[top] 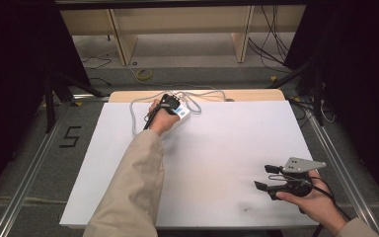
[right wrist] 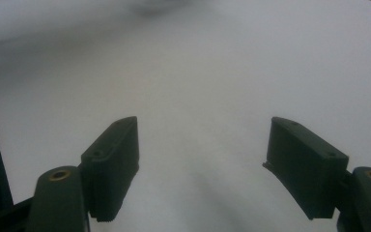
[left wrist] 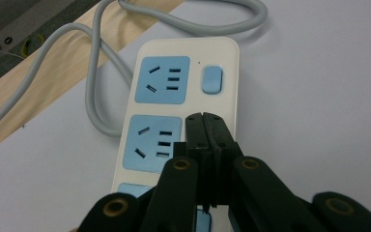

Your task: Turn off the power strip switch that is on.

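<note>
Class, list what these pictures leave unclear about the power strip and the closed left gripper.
- Power strip, left gripper view: near end covered by the left gripper.
- Same view: whether the closed tips touch the strip is unclear.
- Grey cord: cut off by the edges.
- High view: sockets too small, hand covers them.

Left gripper (left wrist: 206,118) hides the strip's (left wrist: 183,48) second switch. The strip's lower sockets run past the bottom edge; its cable (left wrist: 96,92) leaves the frame at left.

High view overlooks the white table (top: 217,163); gripper views sit close above it.
</note>
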`<move>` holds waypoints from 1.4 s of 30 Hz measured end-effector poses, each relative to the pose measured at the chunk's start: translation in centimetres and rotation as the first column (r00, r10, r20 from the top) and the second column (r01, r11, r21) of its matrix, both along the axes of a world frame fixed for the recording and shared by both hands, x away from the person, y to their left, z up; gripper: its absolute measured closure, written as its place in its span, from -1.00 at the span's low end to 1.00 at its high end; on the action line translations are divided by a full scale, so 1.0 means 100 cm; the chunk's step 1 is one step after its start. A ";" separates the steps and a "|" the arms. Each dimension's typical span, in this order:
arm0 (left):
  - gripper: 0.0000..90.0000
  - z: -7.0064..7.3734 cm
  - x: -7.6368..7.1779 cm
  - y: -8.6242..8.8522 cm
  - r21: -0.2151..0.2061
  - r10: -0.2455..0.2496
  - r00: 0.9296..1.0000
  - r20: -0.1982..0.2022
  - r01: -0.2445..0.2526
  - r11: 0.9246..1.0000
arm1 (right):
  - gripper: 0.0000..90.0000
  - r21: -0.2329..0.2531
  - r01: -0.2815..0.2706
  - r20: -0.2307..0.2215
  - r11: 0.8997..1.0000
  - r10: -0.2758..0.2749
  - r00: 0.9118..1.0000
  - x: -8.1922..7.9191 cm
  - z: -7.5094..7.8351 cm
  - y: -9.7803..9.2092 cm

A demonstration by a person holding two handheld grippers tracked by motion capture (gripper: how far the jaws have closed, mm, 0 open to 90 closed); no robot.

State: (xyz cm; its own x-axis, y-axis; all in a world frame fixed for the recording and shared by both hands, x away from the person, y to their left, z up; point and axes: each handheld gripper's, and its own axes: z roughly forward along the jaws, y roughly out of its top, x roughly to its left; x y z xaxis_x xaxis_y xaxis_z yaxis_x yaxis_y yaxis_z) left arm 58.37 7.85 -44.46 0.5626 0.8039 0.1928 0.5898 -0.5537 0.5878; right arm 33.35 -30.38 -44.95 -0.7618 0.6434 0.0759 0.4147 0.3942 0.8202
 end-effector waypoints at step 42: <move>1.00 -0.005 0.003 0.002 -0.002 0.011 1.000 -0.010 -0.011 1.000 | -0.38 -0.006 -0.010 -0.002 1.000 0.010 1.000 0.000 -0.001 0.002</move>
